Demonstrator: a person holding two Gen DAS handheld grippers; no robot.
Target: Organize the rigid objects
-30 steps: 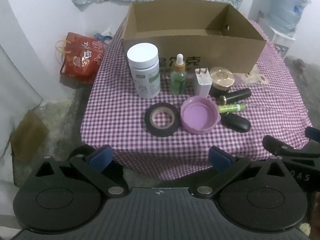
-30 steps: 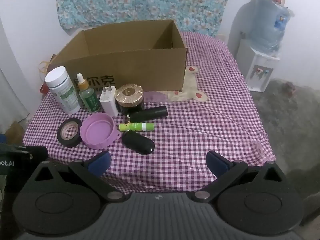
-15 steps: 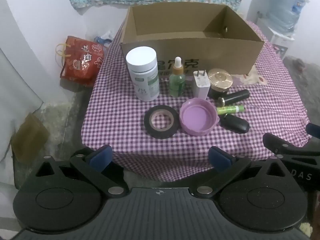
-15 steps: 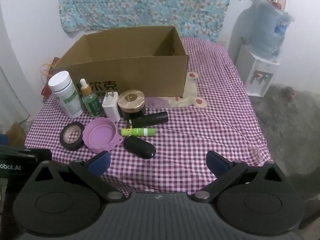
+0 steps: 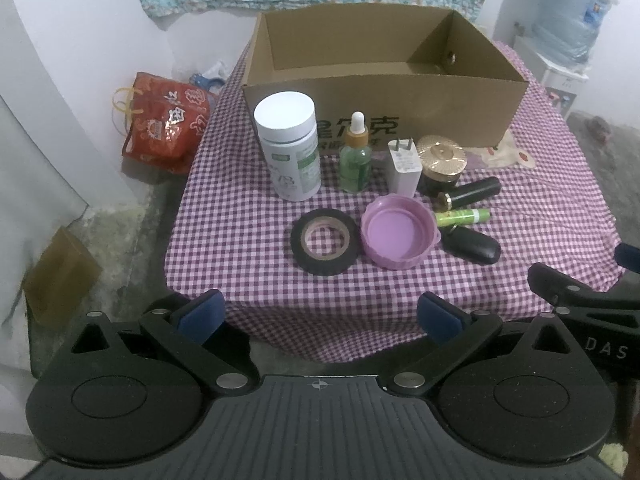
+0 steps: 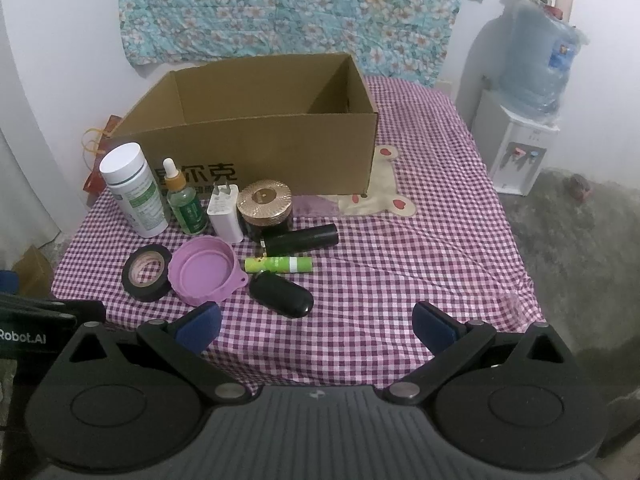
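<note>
An open cardboard box stands at the back of the checked table. In front of it stand a white pill bottle, a green dropper bottle, a white charger and a gold-lidded jar. Nearer lie a black tape roll, a purple lid, a black tube, a green tube and a black case. My left gripper and right gripper are open and empty, short of the table's front edge.
A red bag sits on the floor left of the table. A water dispenser stands to the right. A floral cloth hangs on the back wall. A brown box lies on the floor at the left.
Both grippers have pulled back and risen slightly, so the table and objects sit lower and a bit farther in view. Nothing on the table moved.
</note>
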